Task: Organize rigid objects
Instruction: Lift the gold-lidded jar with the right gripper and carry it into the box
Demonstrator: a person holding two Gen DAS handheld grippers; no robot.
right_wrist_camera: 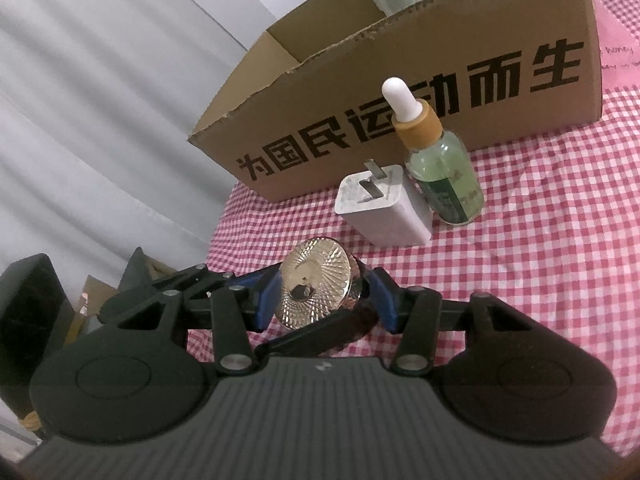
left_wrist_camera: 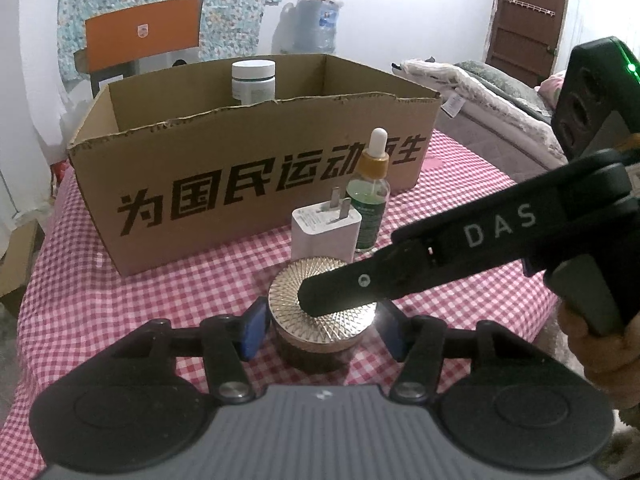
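Observation:
A dark jar with a ribbed gold lid (left_wrist_camera: 320, 300) stands on the checked tablecloth. My left gripper (left_wrist_camera: 320, 330) has its blue pads on both sides of the jar's body. My right gripper (right_wrist_camera: 320, 300) comes in from the right and its pads close on the gold lid (right_wrist_camera: 314, 294); in the left wrist view its black finger (left_wrist_camera: 340, 290) lies across the lid. Behind stand a white charger plug (left_wrist_camera: 325, 232), a green dropper bottle (left_wrist_camera: 370, 196) and an open cardboard box (left_wrist_camera: 256, 168) holding a white-capped bottle (left_wrist_camera: 254, 82).
The table edge runs along the left (left_wrist_camera: 36, 280). An orange chair (left_wrist_camera: 140, 36) and water jugs (left_wrist_camera: 316, 20) stand behind the box. A bed (left_wrist_camera: 500, 92) lies at the right.

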